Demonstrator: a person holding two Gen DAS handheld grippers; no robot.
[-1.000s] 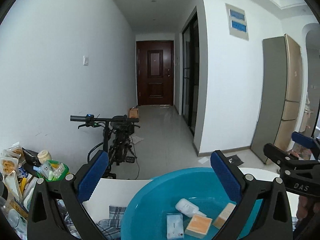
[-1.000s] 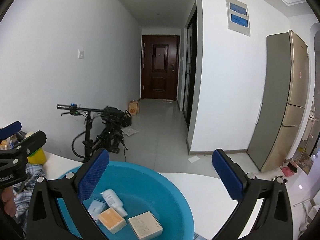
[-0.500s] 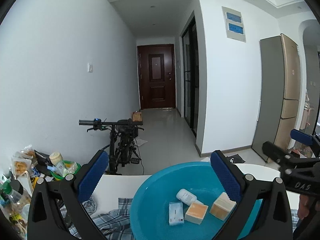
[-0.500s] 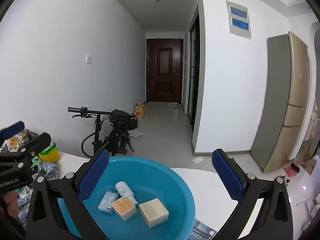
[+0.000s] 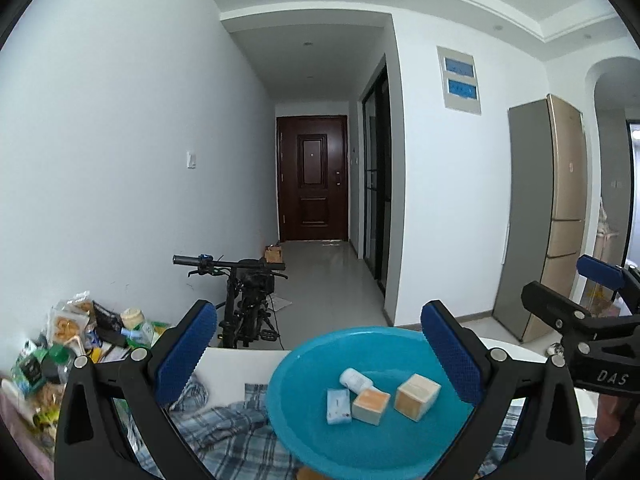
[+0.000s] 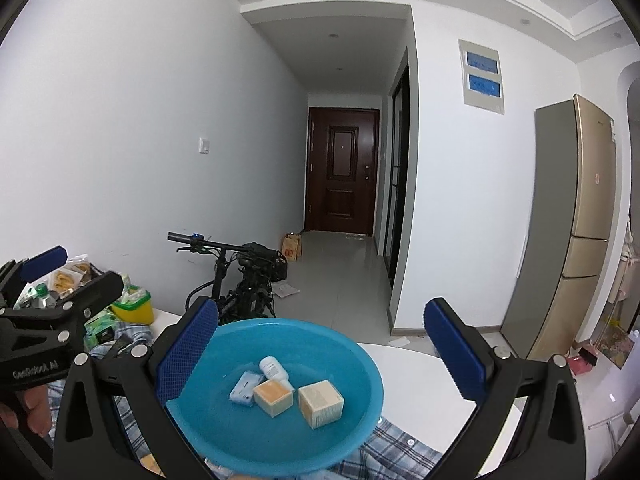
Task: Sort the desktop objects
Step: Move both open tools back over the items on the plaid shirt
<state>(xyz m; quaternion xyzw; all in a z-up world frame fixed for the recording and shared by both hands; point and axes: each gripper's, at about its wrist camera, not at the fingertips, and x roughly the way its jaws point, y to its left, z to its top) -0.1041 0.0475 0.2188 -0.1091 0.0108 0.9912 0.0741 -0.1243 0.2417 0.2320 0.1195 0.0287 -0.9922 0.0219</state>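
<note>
Jaws wide apart on both the left gripper [image 5: 318,342] and right gripper [image 6: 322,340], nothing held, both hovering above the blue basin [image 6: 360,354]. Basin already holds a white bottle [image 6: 273,368], tissue pack [image 6: 244,388], orange box [image 6: 273,398] and tan box [image 6: 321,404]. Looks like a between-picks pause; next pick prob. from the snack pile [image 5: 68,344] at left, needing a leftward swing. Room's open above the basin; table edge [image 5: 240,350] close behind it.

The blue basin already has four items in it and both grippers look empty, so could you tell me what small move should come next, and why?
Probably swing the left gripper toward the snack pile to fetch another item: both grippers are open, the right gripper included, while the blue basin has room and the pile remains unsorted.
</note>
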